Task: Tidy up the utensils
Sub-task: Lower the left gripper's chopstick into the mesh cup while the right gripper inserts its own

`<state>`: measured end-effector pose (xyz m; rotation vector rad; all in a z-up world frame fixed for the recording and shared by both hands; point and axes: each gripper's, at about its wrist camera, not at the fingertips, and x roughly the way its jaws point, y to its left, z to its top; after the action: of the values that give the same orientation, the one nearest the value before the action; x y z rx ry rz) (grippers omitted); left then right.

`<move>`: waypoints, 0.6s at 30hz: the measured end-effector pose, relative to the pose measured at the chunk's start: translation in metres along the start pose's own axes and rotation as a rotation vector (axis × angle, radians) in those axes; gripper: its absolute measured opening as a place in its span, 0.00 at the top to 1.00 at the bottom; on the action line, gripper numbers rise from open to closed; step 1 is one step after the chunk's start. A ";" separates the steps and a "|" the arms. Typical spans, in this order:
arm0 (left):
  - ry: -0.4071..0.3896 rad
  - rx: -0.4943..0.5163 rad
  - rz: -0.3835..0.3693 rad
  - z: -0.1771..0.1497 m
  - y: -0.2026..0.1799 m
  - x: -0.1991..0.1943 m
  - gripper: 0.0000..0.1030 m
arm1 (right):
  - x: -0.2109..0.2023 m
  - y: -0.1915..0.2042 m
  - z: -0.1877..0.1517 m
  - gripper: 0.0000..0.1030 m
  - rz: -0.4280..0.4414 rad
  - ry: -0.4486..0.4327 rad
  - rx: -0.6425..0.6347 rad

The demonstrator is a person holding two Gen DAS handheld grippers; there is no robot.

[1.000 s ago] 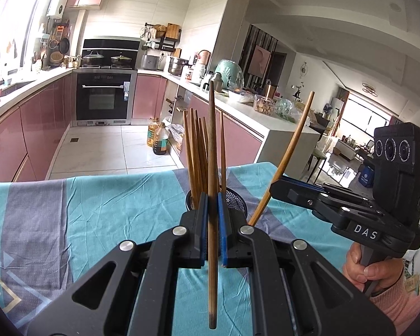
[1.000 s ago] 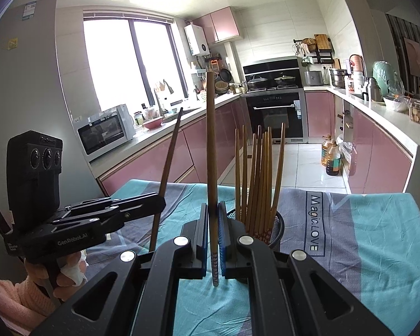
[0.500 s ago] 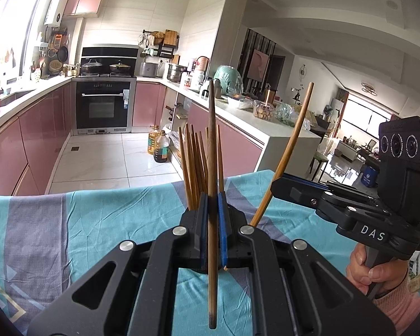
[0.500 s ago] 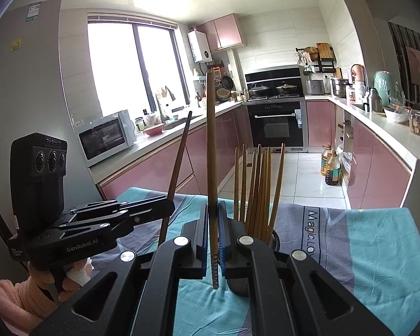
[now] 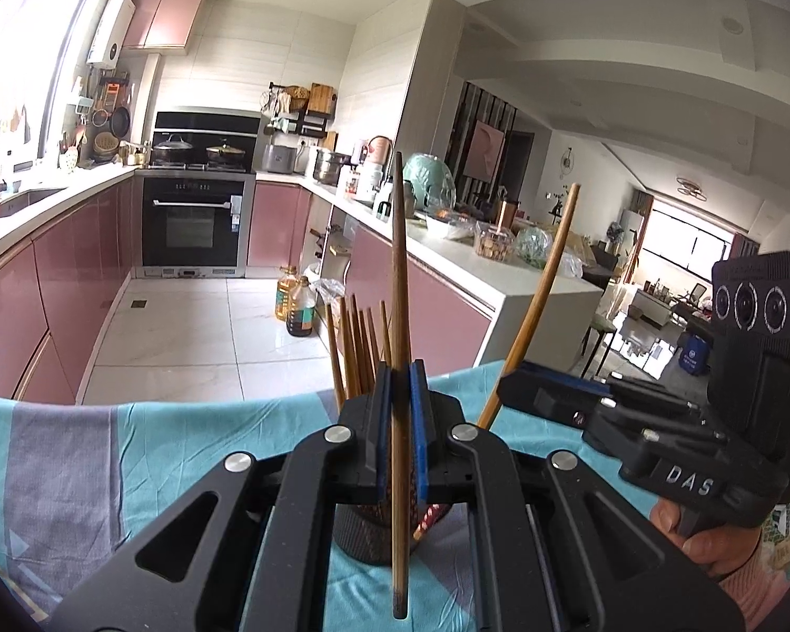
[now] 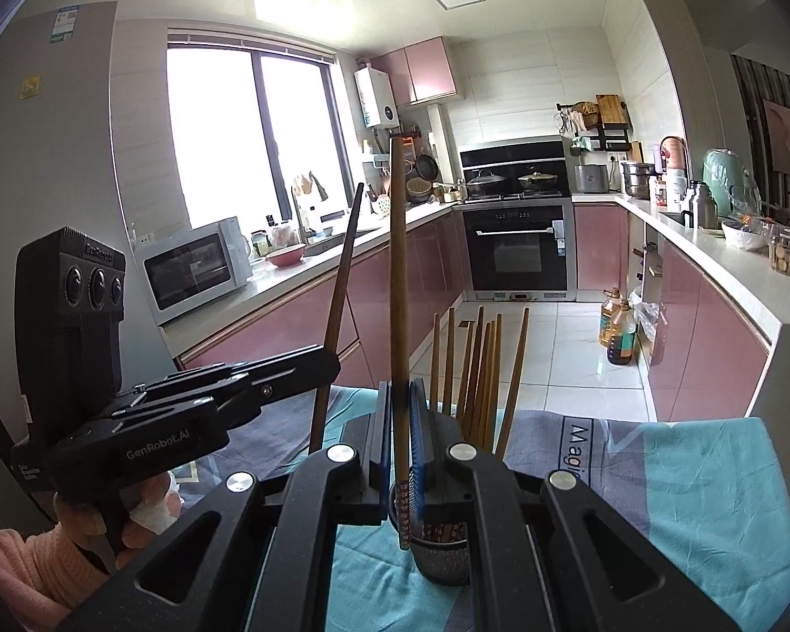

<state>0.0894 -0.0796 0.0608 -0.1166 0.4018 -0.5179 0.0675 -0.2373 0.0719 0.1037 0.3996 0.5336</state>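
Note:
My left gripper (image 5: 399, 411) is shut on a brown wooden chopstick (image 5: 399, 316) held upright. My right gripper (image 6: 399, 421) is shut on another upright chopstick (image 6: 398, 274). Each gripper hovers just above a dark mesh utensil holder (image 6: 442, 553) that holds several chopsticks (image 6: 479, 368); the holder also shows in the left wrist view (image 5: 363, 537), mostly hidden behind the fingers. The right gripper appears in the left wrist view (image 5: 516, 392) with its chopstick (image 5: 542, 284) tilted. The left gripper appears in the right wrist view (image 6: 326, 363) with its chopstick (image 6: 339, 305).
The holder stands on a table covered with a teal and grey cloth (image 6: 700, 479). Beyond the table's far edge lie the kitchen floor, pink cabinets and an oven (image 5: 195, 221). Oil bottles (image 6: 619, 332) stand on the floor.
Both grippers have risen and tilted with their chopsticks, so the holder now sits lower in both views, under the fingers. Both grips are unchanged.

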 end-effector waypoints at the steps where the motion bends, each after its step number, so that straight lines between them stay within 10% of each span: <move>1: -0.004 -0.001 0.000 0.001 -0.001 0.001 0.93 | 0.001 -0.001 0.001 0.95 -0.001 0.000 0.001; 18: -0.072 -0.008 0.013 0.016 -0.012 0.013 0.93 | 0.005 -0.007 0.013 0.95 -0.016 -0.026 0.005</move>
<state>0.1004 -0.0958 0.0732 -0.1402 0.3347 -0.4983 0.0798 -0.2412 0.0805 0.1125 0.3758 0.5147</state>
